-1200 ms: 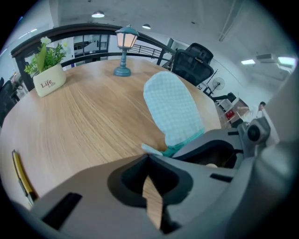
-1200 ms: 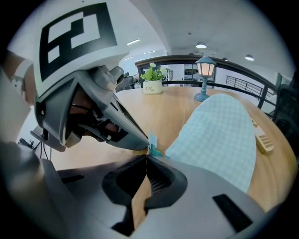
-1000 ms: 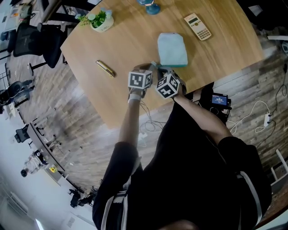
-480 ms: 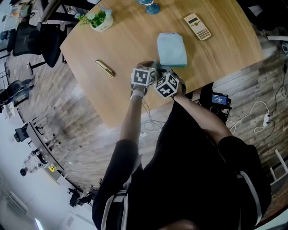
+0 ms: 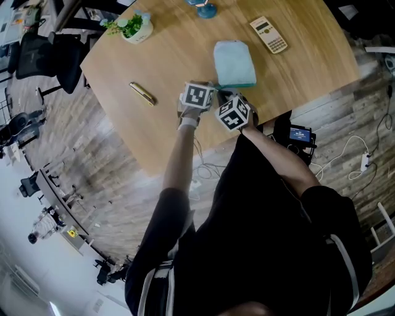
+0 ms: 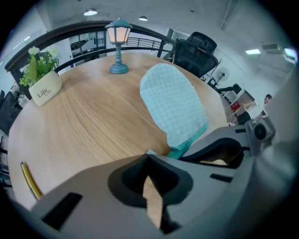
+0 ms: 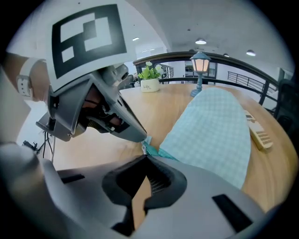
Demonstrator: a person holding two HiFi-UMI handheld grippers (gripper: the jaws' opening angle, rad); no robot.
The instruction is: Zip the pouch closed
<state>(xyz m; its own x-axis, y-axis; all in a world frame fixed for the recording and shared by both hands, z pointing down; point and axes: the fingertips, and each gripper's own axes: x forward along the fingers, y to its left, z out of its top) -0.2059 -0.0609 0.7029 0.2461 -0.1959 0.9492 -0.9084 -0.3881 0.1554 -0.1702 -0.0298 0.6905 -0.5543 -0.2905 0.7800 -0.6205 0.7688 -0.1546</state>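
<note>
A light blue checked pouch (image 5: 234, 63) lies flat on the wooden table (image 5: 173, 62), with its teal zipper edge toward me. In the left gripper view the pouch (image 6: 173, 100) reaches down to the jaws, and in the right gripper view the pouch (image 7: 212, 130) fills the right half. Both grippers meet at its near left corner. My left gripper (image 6: 148, 154) is shut, its tip on a small pale zipper tab (image 7: 147, 139). My right gripper (image 7: 145, 156) is shut on the teal zipper end (image 7: 153, 150) beside it. The two grippers almost touch each other.
A gold pen (image 5: 142, 94) lies to the left of the grippers. At the far side stand a white plant pot (image 5: 133, 28) and a small blue lamp (image 5: 203, 7); a calculator (image 5: 268, 34) lies far right. The table's near edge runs just below the grippers.
My left gripper has tilted and edged closer to the pouch's near corner and to the right gripper. The right gripper and the pouch have kept still.
</note>
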